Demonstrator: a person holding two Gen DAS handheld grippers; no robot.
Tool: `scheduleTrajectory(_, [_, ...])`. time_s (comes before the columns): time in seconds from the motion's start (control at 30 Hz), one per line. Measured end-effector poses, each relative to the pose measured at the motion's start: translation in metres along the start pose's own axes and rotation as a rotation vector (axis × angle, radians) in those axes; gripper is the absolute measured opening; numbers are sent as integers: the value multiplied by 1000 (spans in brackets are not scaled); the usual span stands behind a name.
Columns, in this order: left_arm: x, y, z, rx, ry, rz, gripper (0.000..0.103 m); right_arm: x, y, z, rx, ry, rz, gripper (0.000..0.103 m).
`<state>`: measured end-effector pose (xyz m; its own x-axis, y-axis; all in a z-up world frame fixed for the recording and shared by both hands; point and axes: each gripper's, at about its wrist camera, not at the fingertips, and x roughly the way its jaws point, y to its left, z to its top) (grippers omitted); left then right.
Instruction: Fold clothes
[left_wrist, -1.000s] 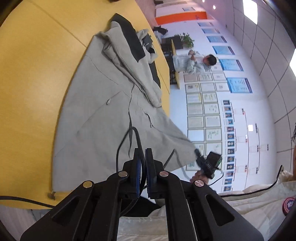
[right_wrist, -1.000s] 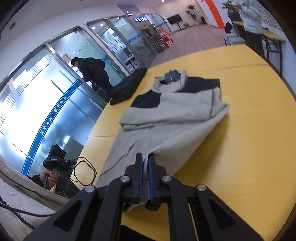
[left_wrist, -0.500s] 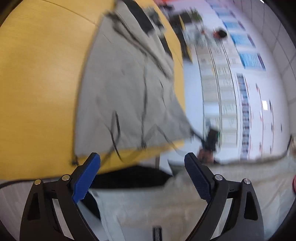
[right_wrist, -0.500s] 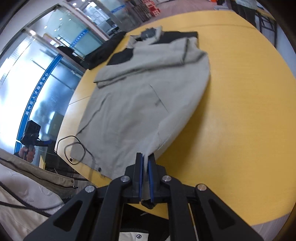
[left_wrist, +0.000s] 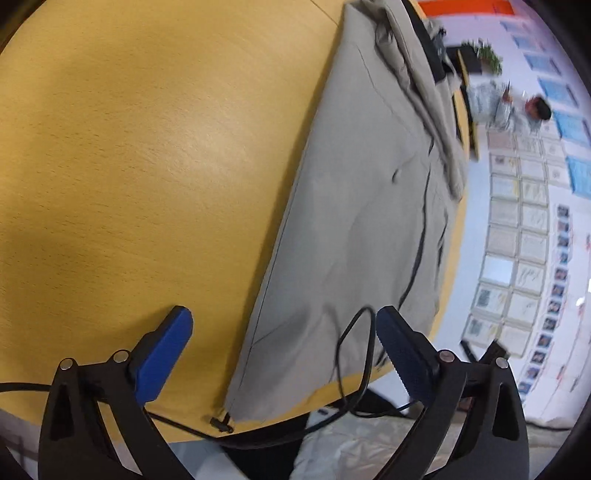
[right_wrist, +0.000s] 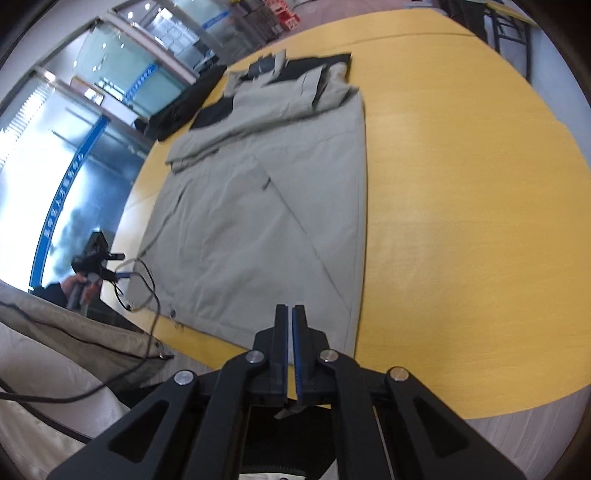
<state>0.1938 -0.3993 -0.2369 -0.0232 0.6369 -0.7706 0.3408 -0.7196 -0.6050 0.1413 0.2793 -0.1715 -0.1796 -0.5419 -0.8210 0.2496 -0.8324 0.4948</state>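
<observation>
A light grey jacket (left_wrist: 369, 203) with black shoulder panels lies spread flat on the yellow table (left_wrist: 129, 147), collar at the far end and a sleeve folded across the chest. My left gripper (left_wrist: 282, 321) hovers open over the jacket's near hem corner, holding nothing. In the right wrist view the jacket (right_wrist: 258, 203) stretches away from me. My right gripper (right_wrist: 290, 310) is shut on the jacket's hem at the near edge of the table (right_wrist: 461, 221). The left gripper (right_wrist: 96, 258) shows small at the far left, held in a hand.
A black garment (right_wrist: 184, 107) lies on the table's far left, beyond the collar. A thin black cable (left_wrist: 354, 350) loops over the hem. A person (left_wrist: 509, 107) sits in the background. The table's near edge runs just under both grippers.
My left gripper has opened and let go of the hem. The jacket, lifted before, now lies flat, and the right gripper has come down to the table's near edge still shut.
</observation>
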Motion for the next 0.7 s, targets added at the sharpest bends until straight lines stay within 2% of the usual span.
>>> scheduleTrajectory(0.1, [14,-16,-12,69,71,25,102,28,-6,-4,4,37,-31,11])
scheduleTrajectory(0.17, [17,-20,-19,93,62,27,103,46,-8,-5,8,60,-39,29])
scheduleTrajectory(0.27, [23,-19,-27,44,79,-49,103,67,-10,-3,10,83,-32,31])
scheduleTrajectory(0.37, [41,-26,-48,31,143,-119,103,75,-10,3,30,71,-20,31])
scheduleTrajectory(0.47, [76,-37,-88,13,311,-184,102,72,-7,8,25,63,-12,31])
scheduleTrajectory(0.5, [83,-41,-104,16,343,-217,102,70,-7,9,24,66,-16,31])
scheduleTrajectory(0.53, [83,-42,-120,21,346,-258,102,67,-9,9,26,69,-21,31])
scheduleTrajectory(0.63, [54,-48,-141,16,221,-376,102,54,-18,7,46,69,-39,31])
scheduleTrajectory(0.67, [38,-47,-144,10,160,-393,103,48,-22,5,57,65,-47,31])
scheduleTrajectory(0.7, [20,-44,-144,9,99,-362,103,40,-29,1,69,64,-64,31])
